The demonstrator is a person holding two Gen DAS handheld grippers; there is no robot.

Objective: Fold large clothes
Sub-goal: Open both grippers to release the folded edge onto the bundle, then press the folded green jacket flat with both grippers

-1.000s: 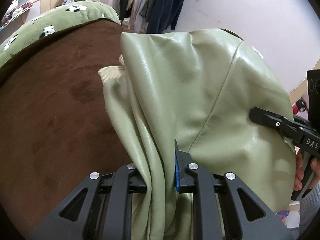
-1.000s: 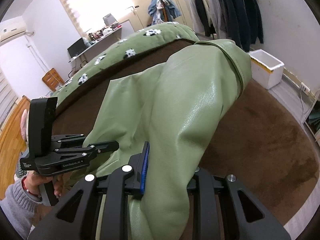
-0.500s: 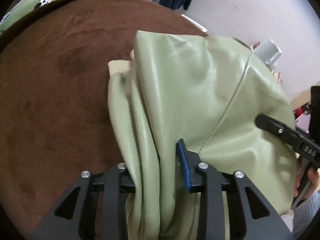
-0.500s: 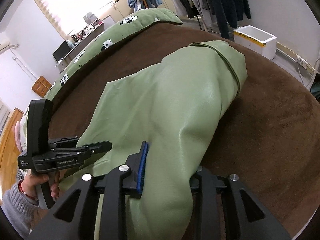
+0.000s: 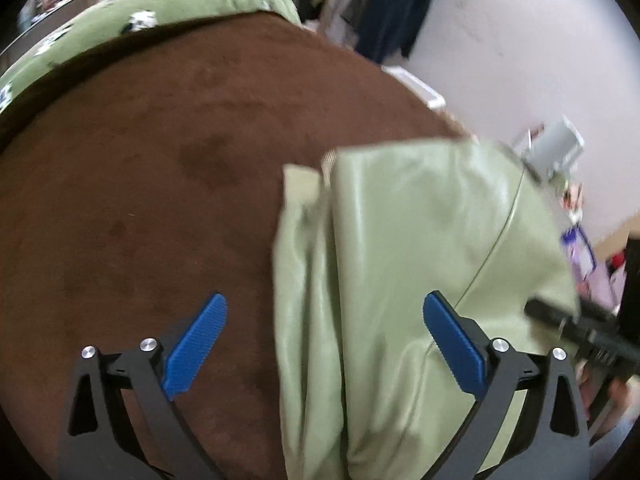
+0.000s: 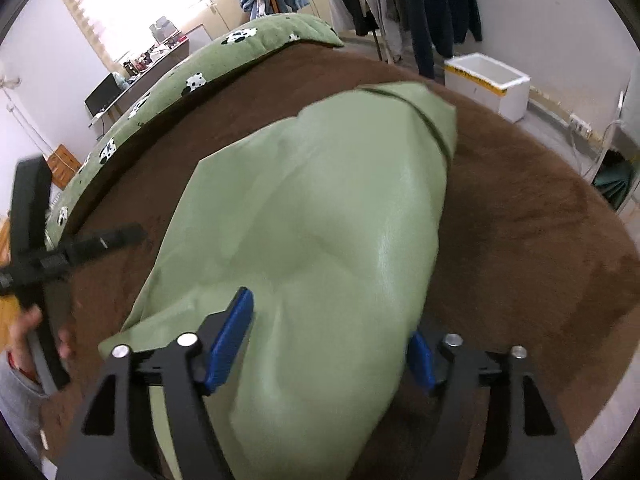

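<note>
Both claws were clamped on the green jacket a second ago, and now they're letting go: the left gripper [image 5: 325,350] has its jaws swinging out wide, near edge of the jacket [image 5: 420,280] lying loose between the pads, nothing pinched. Right gripper [image 6: 326,346] is opening too, not as far yet, and the jacket's bulge still sits between its blue pads [image 6: 230,344]; looks like they've come off the material, though the right pad is half hidden.

So I'd say this is the release at the end of a fold. Jacket lies doubled over on the brown blanket [image 5: 140,200], running from right under the claws out toward the far side, a ribbed cuff [image 5: 328,157] peeking out at its far left corner.

Next move probably means backing both claws clear, then grabbing an end to fold it again or pressing down that puffy hump.

Further back there's the green panda-print bedding [image 6: 240,46], a white foam box [image 6: 486,84] on the floor and coats hanging by the wall.
</note>
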